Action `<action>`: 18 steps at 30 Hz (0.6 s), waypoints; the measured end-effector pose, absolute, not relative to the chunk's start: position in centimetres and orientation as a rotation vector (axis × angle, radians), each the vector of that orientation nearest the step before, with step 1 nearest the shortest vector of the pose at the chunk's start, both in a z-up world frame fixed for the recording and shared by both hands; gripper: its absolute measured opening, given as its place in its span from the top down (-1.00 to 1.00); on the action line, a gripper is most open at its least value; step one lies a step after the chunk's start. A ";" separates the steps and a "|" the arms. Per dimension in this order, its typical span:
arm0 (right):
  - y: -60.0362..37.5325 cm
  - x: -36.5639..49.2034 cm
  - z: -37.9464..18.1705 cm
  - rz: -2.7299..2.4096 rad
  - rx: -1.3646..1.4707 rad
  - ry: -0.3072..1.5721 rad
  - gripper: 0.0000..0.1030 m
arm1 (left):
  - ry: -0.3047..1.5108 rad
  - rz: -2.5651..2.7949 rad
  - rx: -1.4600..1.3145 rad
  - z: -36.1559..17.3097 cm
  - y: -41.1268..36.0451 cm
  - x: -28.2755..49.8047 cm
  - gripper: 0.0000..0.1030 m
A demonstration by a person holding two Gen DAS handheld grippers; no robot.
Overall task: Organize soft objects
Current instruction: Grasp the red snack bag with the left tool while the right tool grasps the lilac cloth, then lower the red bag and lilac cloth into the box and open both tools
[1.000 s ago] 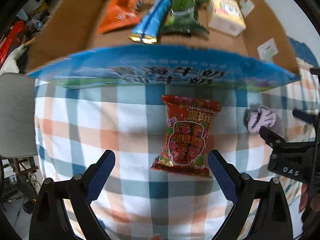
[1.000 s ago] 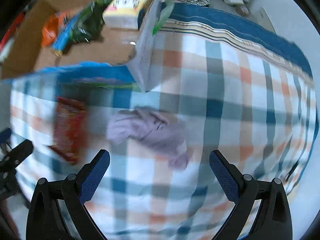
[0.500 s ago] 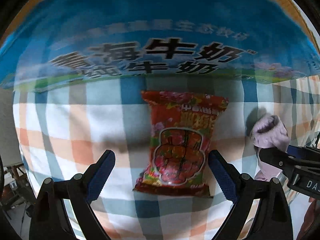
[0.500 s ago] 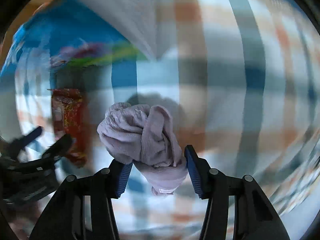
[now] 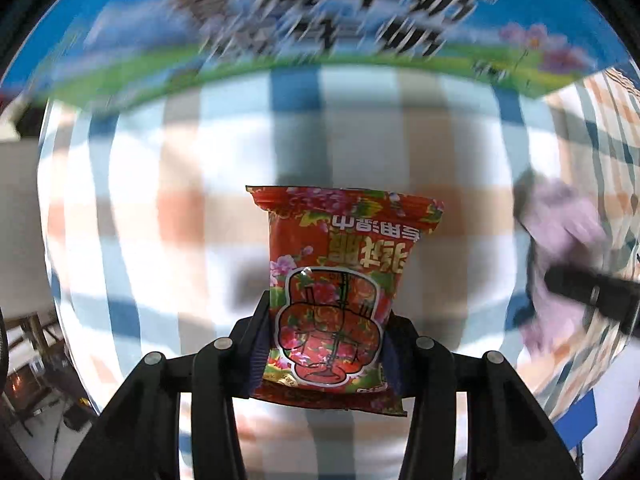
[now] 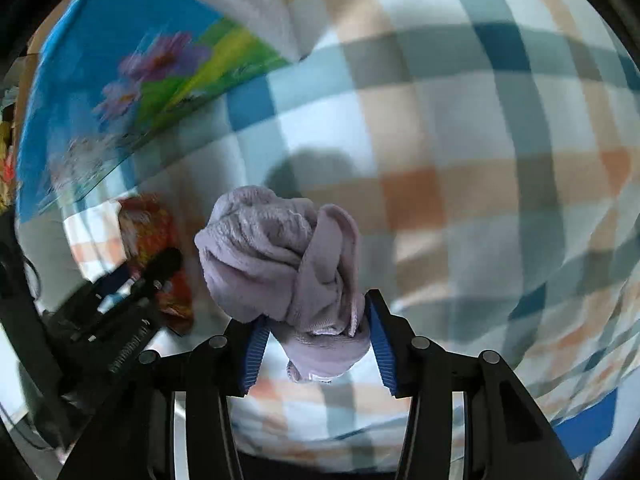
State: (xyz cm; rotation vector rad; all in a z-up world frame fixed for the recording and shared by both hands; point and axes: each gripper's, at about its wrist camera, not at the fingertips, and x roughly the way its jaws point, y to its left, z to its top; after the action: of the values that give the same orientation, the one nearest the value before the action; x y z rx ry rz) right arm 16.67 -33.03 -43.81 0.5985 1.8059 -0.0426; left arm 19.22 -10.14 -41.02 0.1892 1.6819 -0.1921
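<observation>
My left gripper is shut on a red snack packet, its blue pads pressing both sides of the packet's lower half above the checked cloth. My right gripper is shut on a crumpled lilac cloth, which bulges up between the pads. The lilac cloth and a dark right finger also show at the right of the left wrist view. The packet and the left gripper appear at the left of the right wrist view.
A blue cardboard box wall with printed characters and flowers stands just beyond the packet; its corner is at the upper left of the right wrist view. The checked cloth covers the surface to the right.
My left gripper closed on the red packet. My right gripper tightened on the lilac cloth. Both views show motion blur on the box wall.
</observation>
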 end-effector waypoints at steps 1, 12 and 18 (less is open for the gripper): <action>-33.0 16.4 -43.7 -0.037 0.593 1.798 -0.03 | 1.686 -0.188 0.183 -41.3 -9.9 19.0 0.11; -30.4 16.5 -44.1 -0.080 0.412 1.754 0.11 | 1.628 -0.167 0.156 -40.9 -10.4 18.9 0.17; -28.9 15.4 -39.8 -0.006 0.416 1.717 0.24 | 1.548 -0.216 0.062 -34.1 -9.1 19.3 0.18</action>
State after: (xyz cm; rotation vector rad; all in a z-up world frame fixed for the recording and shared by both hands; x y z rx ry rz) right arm 15.44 -28.88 -39.77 0.4158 1.7171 -0.0059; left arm 19.34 -9.08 -34.09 0.0625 1.5479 -0.2156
